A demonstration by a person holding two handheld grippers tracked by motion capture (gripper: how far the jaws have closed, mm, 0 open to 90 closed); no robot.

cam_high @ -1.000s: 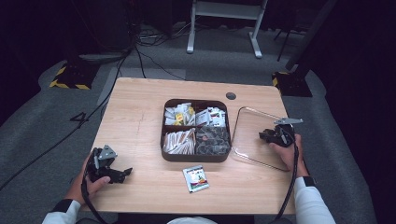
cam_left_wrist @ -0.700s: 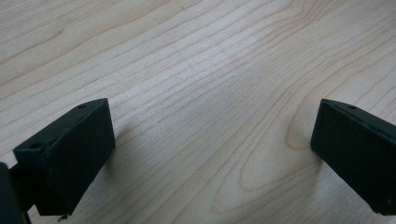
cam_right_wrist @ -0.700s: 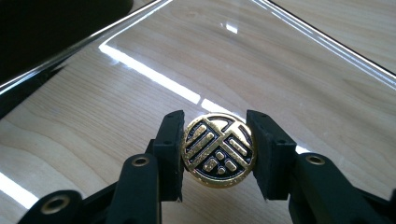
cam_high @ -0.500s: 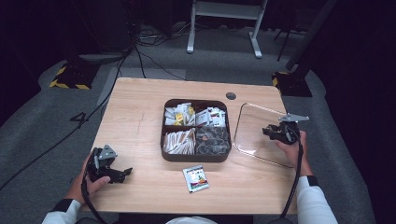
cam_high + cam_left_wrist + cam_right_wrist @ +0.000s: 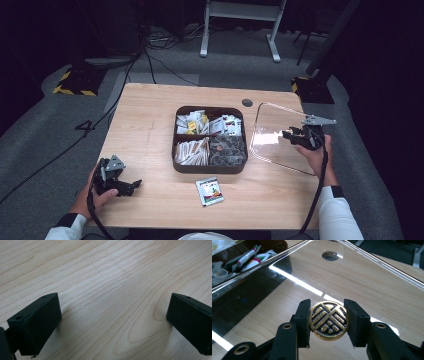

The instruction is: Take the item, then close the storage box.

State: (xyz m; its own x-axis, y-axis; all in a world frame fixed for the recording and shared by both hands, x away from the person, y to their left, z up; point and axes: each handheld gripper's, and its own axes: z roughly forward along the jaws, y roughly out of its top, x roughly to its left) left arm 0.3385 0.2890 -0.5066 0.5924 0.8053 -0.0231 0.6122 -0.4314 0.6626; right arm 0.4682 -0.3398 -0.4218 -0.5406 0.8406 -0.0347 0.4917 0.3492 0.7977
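The right gripper (image 5: pixel 291 136) sits at three o'clock, jaws clamped; the left gripper (image 5: pixel 131 186) (jaws spread wide) rests at seven o'clock.

Wooden table (image 5: pixel 150 125), light grain, round cable hole (image 5: pixel 247 102) near far edge. Brown four-compartment tray (image 5: pixel 175 145) at centre, packed with sachets and small packets. Single loose sachet (image 5: pixel 209 191) on tabletop just in front of tray. Grey carpet, black cables (image 5: pixel 150 55), white stand legs (image 5: pixel 240 25) beyond table.
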